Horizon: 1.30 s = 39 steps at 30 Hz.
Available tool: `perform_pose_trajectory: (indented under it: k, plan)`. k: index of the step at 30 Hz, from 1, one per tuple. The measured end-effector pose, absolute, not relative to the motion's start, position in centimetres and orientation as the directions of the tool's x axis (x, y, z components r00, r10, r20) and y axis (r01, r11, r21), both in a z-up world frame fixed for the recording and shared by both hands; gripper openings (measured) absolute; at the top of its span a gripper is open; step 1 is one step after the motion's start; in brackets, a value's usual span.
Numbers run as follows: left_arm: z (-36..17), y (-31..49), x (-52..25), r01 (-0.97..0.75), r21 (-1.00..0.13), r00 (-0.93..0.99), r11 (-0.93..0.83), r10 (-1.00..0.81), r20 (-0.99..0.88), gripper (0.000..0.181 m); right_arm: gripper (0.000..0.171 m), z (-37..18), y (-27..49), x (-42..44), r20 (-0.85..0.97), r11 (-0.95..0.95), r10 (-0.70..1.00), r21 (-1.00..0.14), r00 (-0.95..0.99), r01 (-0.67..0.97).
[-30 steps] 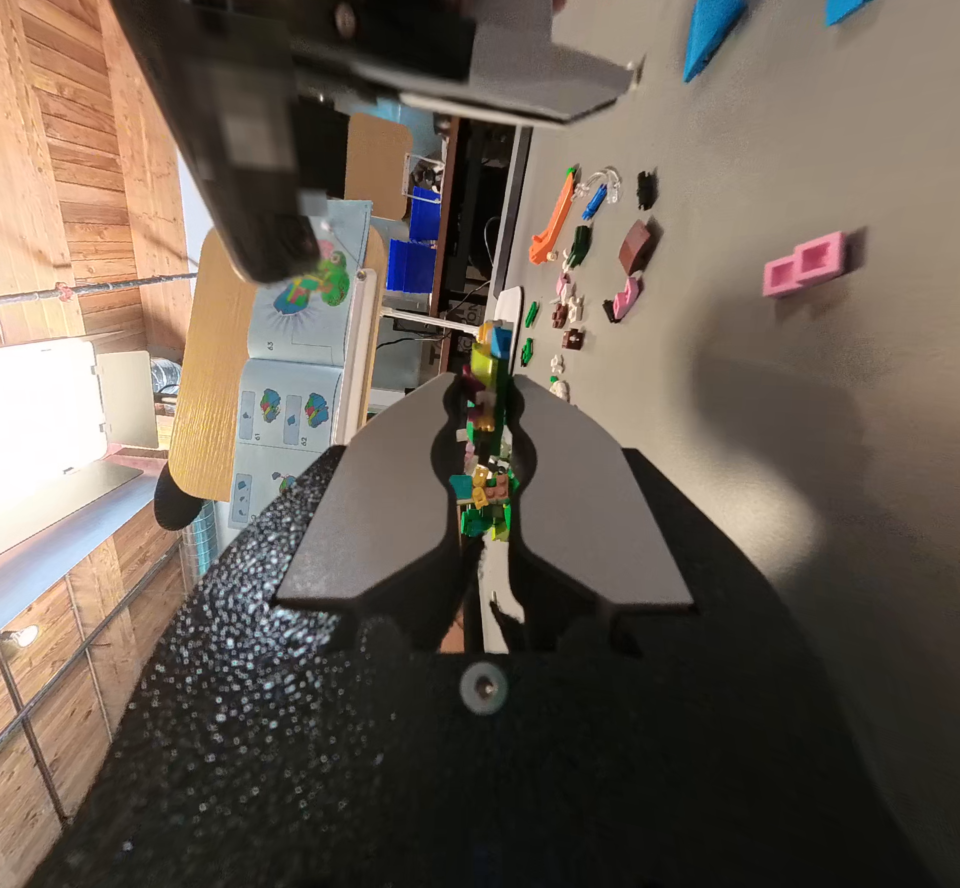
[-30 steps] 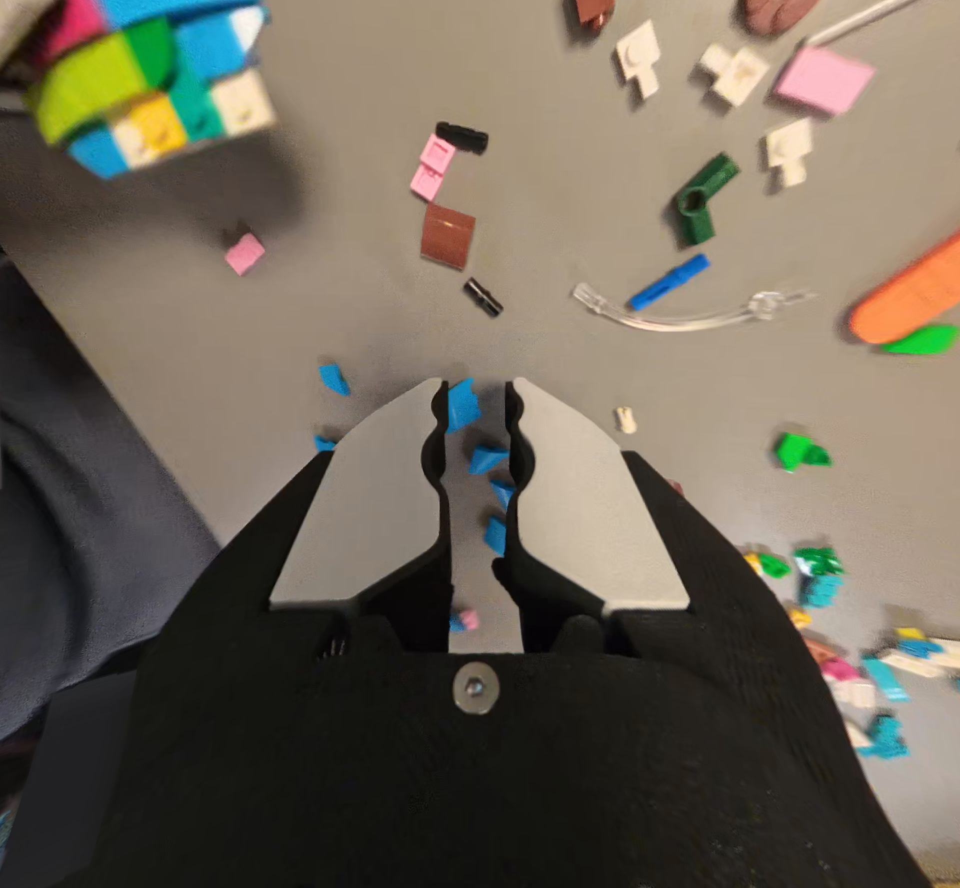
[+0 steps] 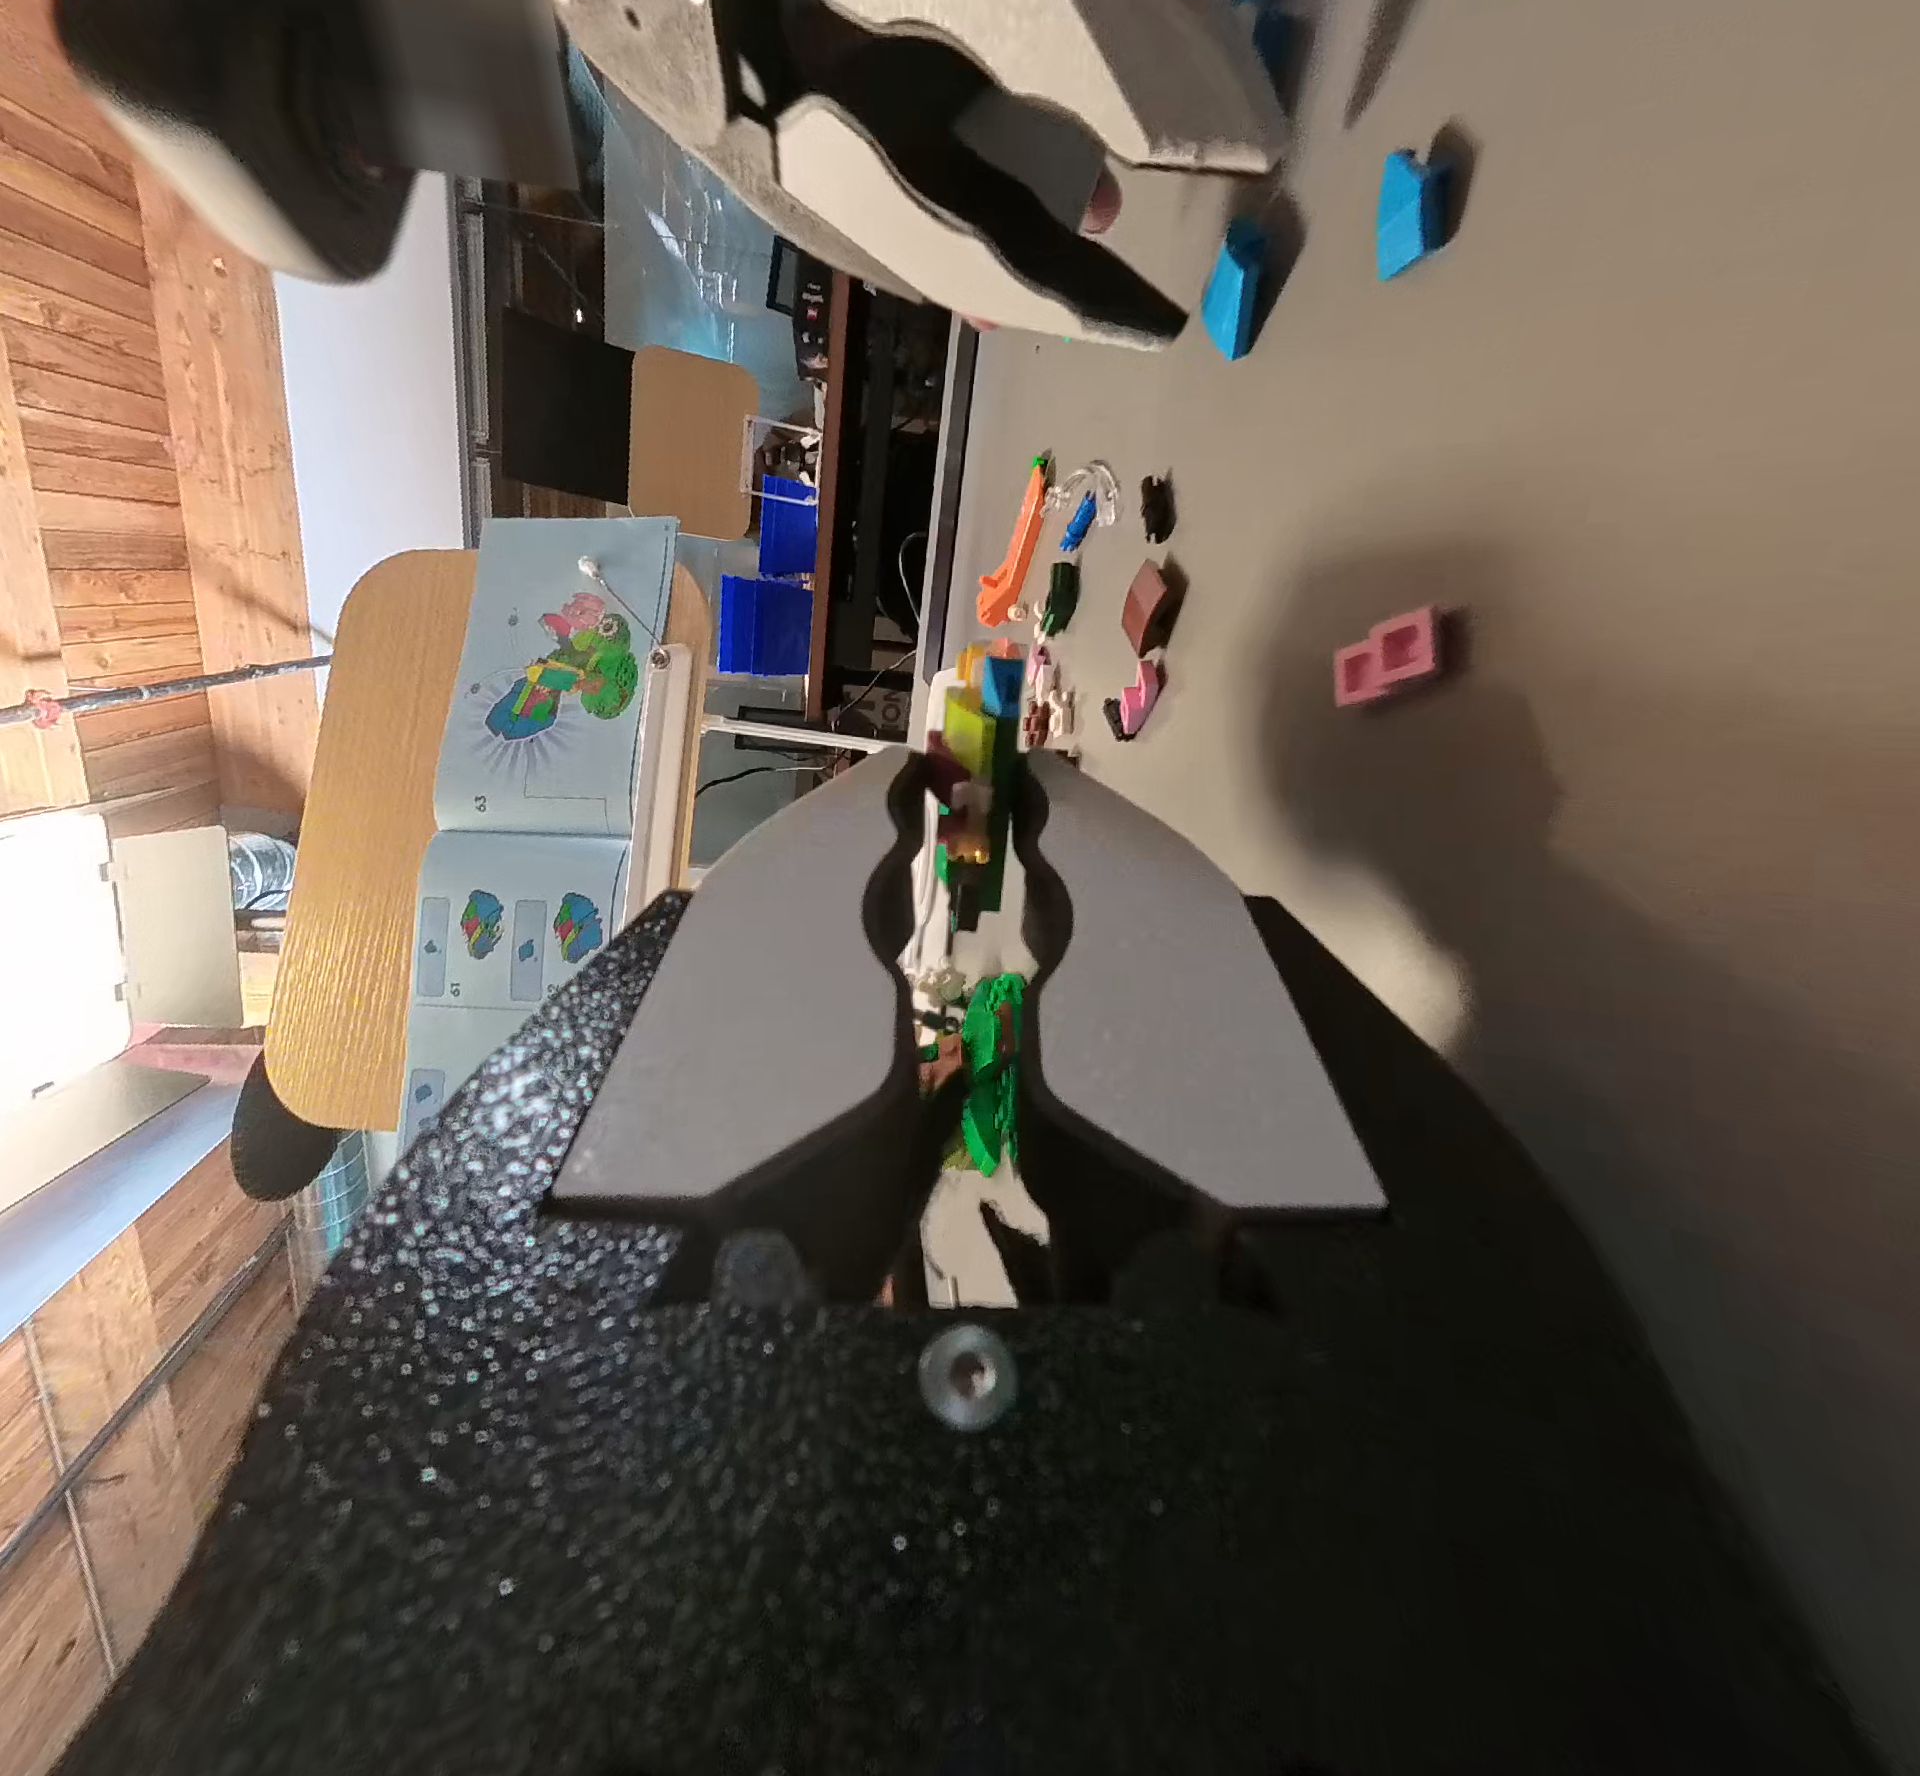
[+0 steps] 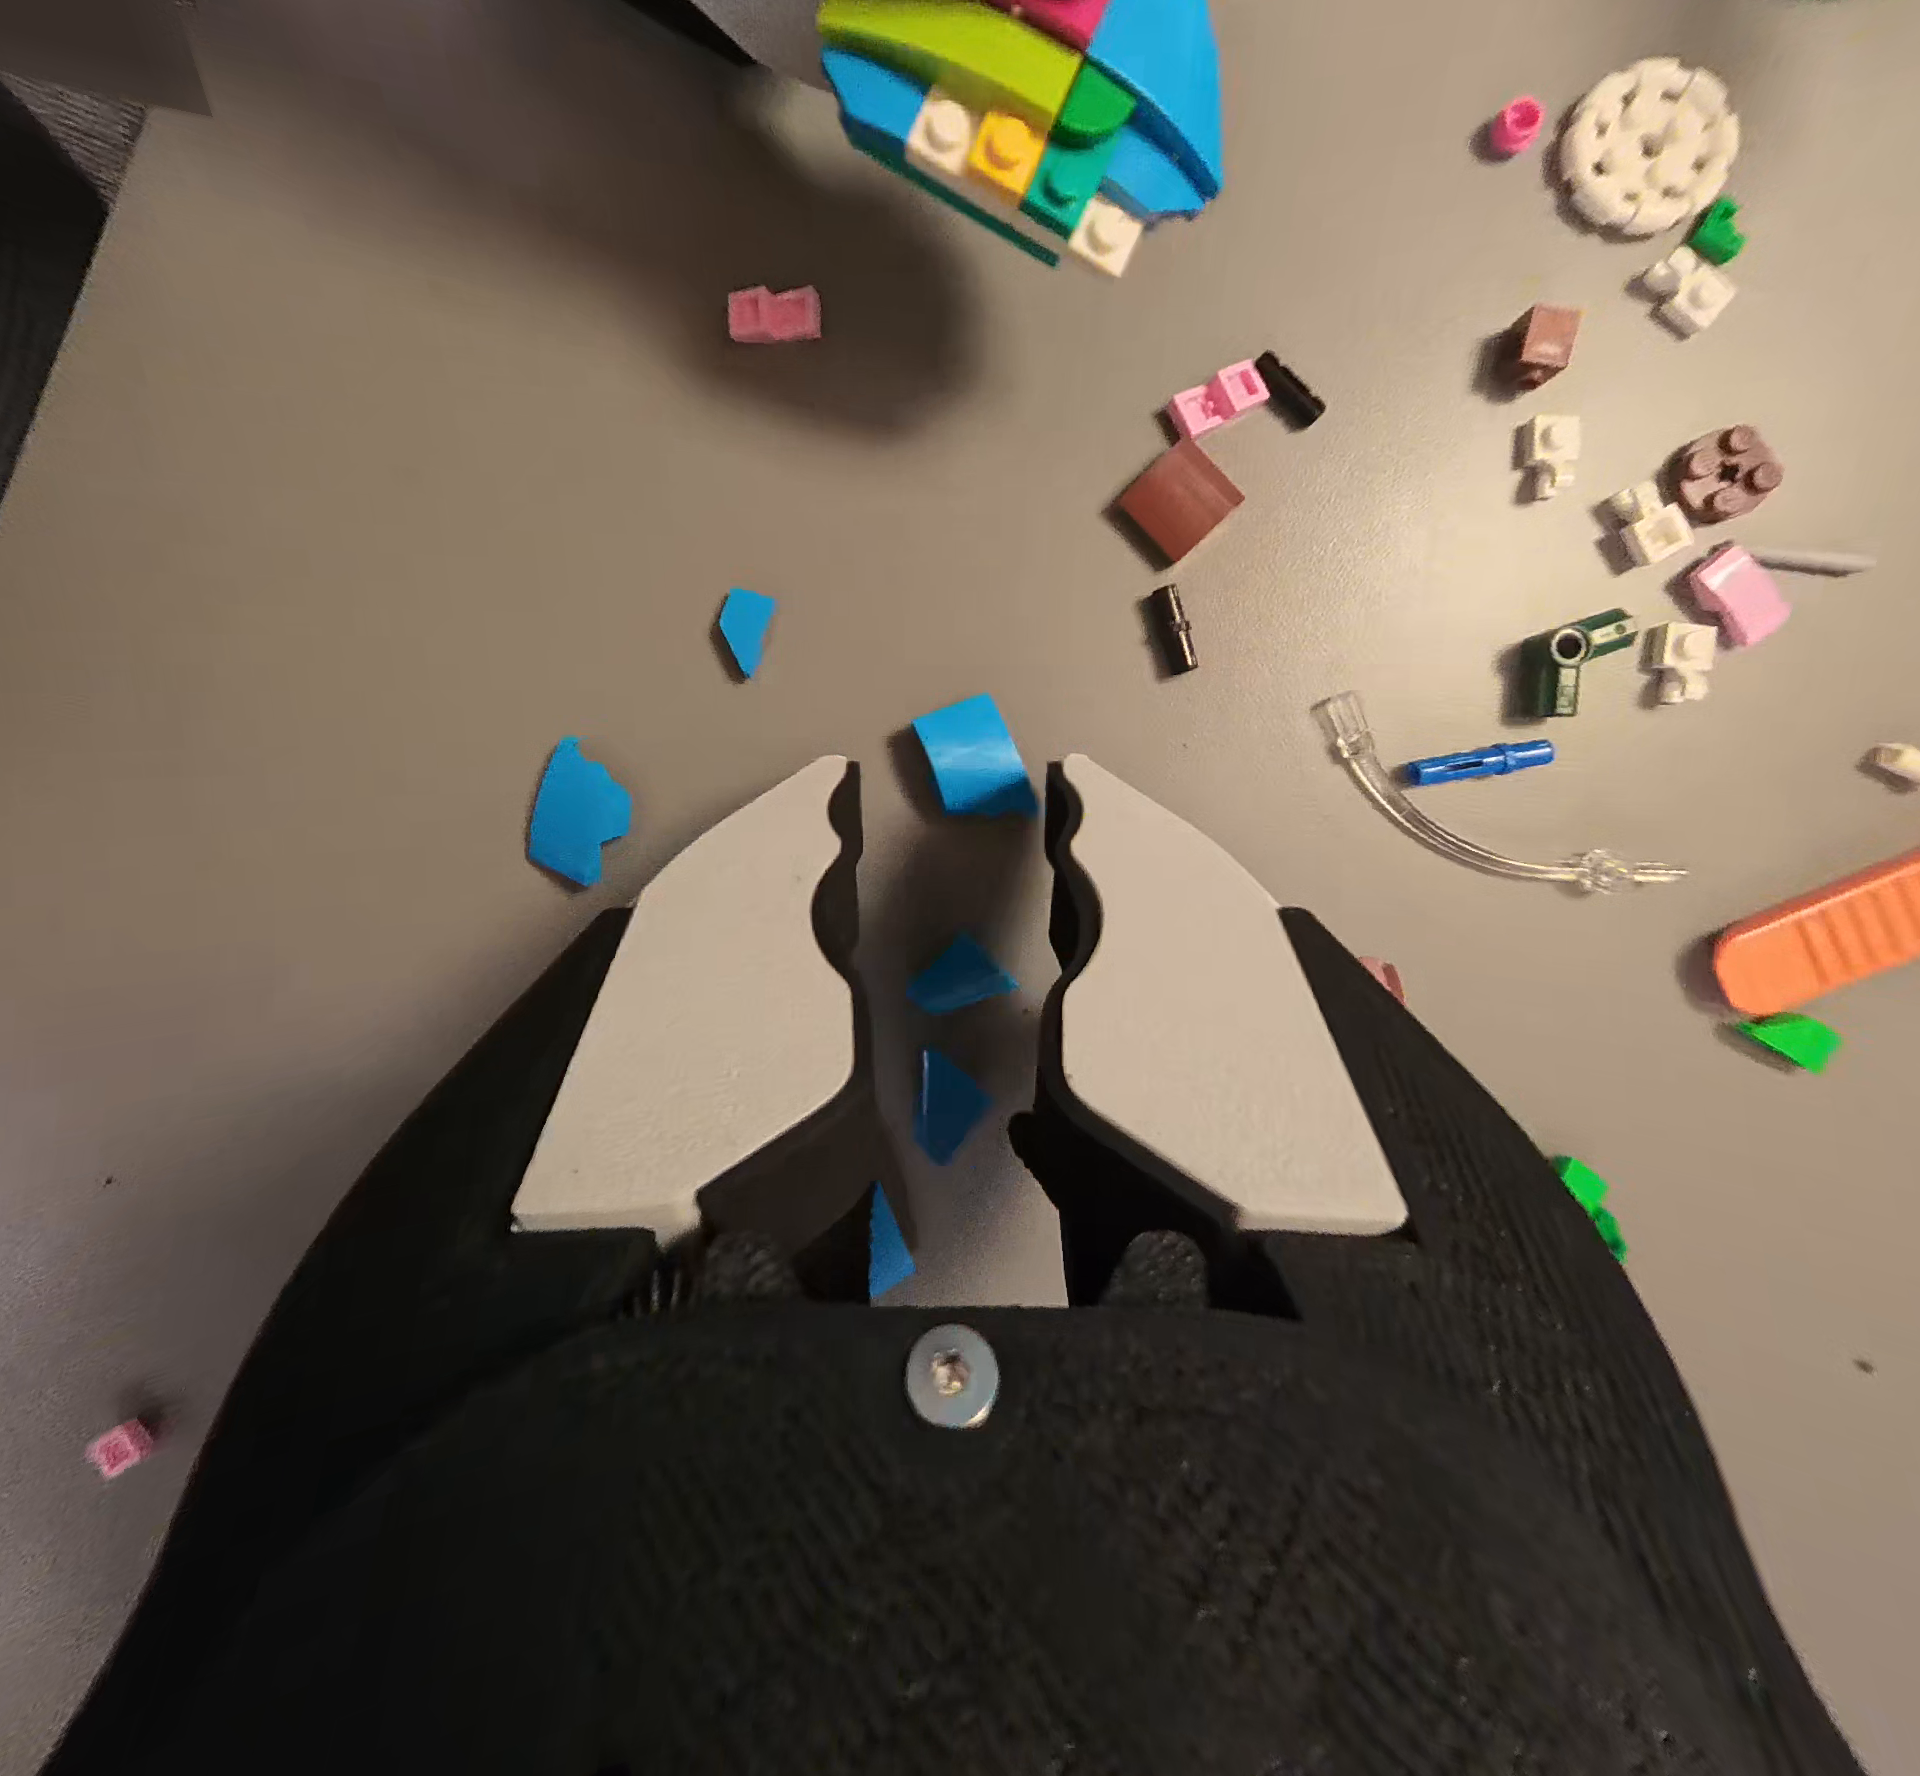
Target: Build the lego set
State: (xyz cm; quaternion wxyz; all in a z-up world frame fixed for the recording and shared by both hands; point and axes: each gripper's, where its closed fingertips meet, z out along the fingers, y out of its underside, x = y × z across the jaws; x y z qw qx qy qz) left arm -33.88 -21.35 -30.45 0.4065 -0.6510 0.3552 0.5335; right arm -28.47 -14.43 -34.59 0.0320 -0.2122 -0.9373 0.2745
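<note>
Honestly, risk: right tool (image 4: 951, 781) is parted, straddling the blue curved slope (image 4: 971, 755) flat on the desk (image 4: 416, 500), so closing skewed could flick it away, while left tool (image 3: 971, 781) clamps the half-built model (image 4: 1023, 95) aloft.

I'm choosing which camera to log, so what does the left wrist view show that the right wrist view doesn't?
Only the left wrist view shows the open instruction booklet on a wooden stand, and the left gripper shut on the multicoloured build.

Only the right wrist view shows the white round plate and the right gripper open over a blue curved piece.

Both show the orange brick separator and the grey table.
</note>
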Motion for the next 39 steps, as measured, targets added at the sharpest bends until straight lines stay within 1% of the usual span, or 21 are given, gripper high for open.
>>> perform_pose_trajectory:
  k: [4,5,7,10,13,16,20,22,23,25,27,28,33,39]
  plan:
    - [-30.5,-21.3,-33.9,-0.897,-0.156,0.184,-0.414,-0.030,-0.982,0.015,0.032,-34.8,-14.6,-28.6,-0.154,0.712,0.411,-0.561,-0.899,0.422]
    - [-30.5,-21.3,-33.9,-0.897,-0.158,0.186,-0.413,-0.029,-0.982,0.015,0.029,-34.9,-14.7,-28.7,-0.164,0.705,0.410,-0.567,-0.897,0.426]
    - [-30.5,-21.3,-33.9,-0.896,-0.161,0.189,-0.414,-0.028,-0.982,0.015,0.017,-35.0,-14.7,-28.6,-0.159,0.704,0.406,-0.574,-0.900,0.419]
    - [-30.4,-21.3,-34.2,-0.889,-0.163,0.187,-0.428,-0.016,-0.982,0.015,0.016,-34.9,-14.7,-28.6,-0.148,0.689,0.421,-0.588,-0.895,0.422]
    - [-30.1,-21.5,-34.9,-0.872,-0.168,0.184,-0.459,0.009,-0.983,0.015,0.015,-33.8,-15.1,-29.6,-0.087,0.630,0.488,-0.654,-0.868,0.420]
    - [-29.5,-21.7,-35.7,-0.851,-0.188,0.187,-0.490,0.051,-0.981,0.015,0.015,-31.5,-16.2,-31.8,0.022,0.524,0.607,-0.762,-0.794,0.380]
    - [-28.6,-22.1,-36.2,-0.838,-0.210,0.177,-0.504,0.113,-0.978,0.015,0.015,-27.5,-17.1,-34.3,0.165,0.373,0.782,-0.896,-0.601,0.239]
    - [-28.2,-22.2,-36.2,-0.837,-0.214,0.169,-0.503,0.134,-0.977,0.015,0.015,-25.8,-17.9,-34.3,0.200,0.324,0.832,-0.932,-0.517,0.161]
    - [-28.1,-22.3,-36.2,-0.838,-0.217,0.168,-0.501,0.141,-0.976,0.015,0.015,-25.2,-18.1,-34.3,0.233,0.323,0.855,-0.938,-0.463,0.124]
    - [-27.9,-22.3,-36.1,-0.841,-0.223,0.169,-0.493,0.153,-0.974,0.015,0.015,-25.0,-18.9,-33.8,0.337,0.397,0.848,-0.915,-0.408,0.069]
    - [-27.7,-22.3,-35.9,-0.847,-0.227,0.170,-0.481,0.160,-0.972,0.015,0.015,-25.5,-20.0,-33.1,0.435,0.504,0.794,-0.862,-0.426,0.058]
    - [-27.7,-22.2,-35.8,-0.851,-0.228,0.172,-0.473,0.159,-0.972,0.015,0.015,-25.9,-20.5,-32.9,0.447,0.526,0.774,-0.848,-0.448,0.062]
    - [-28.3,-21.9,-35.2,-0.867,-0.215,0.180,-0.450,0.119,-0.976,0.014,0.015,-26.5,-20.7,-32.6,0.322,0.434,0.801,-0.893,-0.505,0.119]
    - [-28.8,-21.6,-34.8,-0.875,-0.206,0.190,-0.438,0.079,-0.979,0.015,0.015,-27.9,-20.4,-32.7,0.314,0.448,0.805,-0.878,-0.503,0.169]
